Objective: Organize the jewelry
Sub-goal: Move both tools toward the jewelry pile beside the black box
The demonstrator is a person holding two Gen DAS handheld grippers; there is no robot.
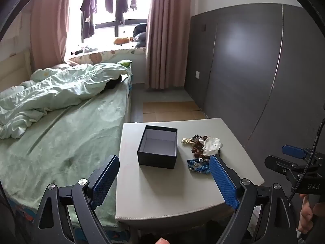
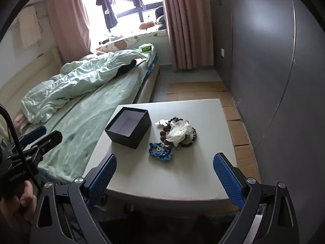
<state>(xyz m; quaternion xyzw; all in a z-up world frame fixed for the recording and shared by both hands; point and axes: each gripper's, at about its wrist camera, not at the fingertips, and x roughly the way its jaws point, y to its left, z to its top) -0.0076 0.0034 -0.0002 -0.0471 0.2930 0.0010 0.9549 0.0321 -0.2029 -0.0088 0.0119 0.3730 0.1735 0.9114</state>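
Observation:
An open, empty dark box (image 1: 157,146) stands on a small white table (image 1: 162,193); it also shows in the right wrist view (image 2: 128,126). To its right lies a pile of jewelry: brown bead bracelets (image 1: 198,147), a white piece (image 1: 211,145), a gold piece (image 1: 185,141) and a blue cord bracelet (image 1: 198,165). The pile (image 2: 178,134) and blue bracelet (image 2: 160,151) show in the right wrist view. My left gripper (image 1: 164,174) is open and empty, in front of the box. My right gripper (image 2: 164,172) is open and empty, short of the pile.
A bed (image 1: 67,134) with a green sheet and rumpled quilt borders the table's left side. A dark wardrobe wall (image 1: 254,71) stands to the right. Flattened cardboard (image 2: 233,118) lies on the floor beyond the table. Curtains and a window are at the back.

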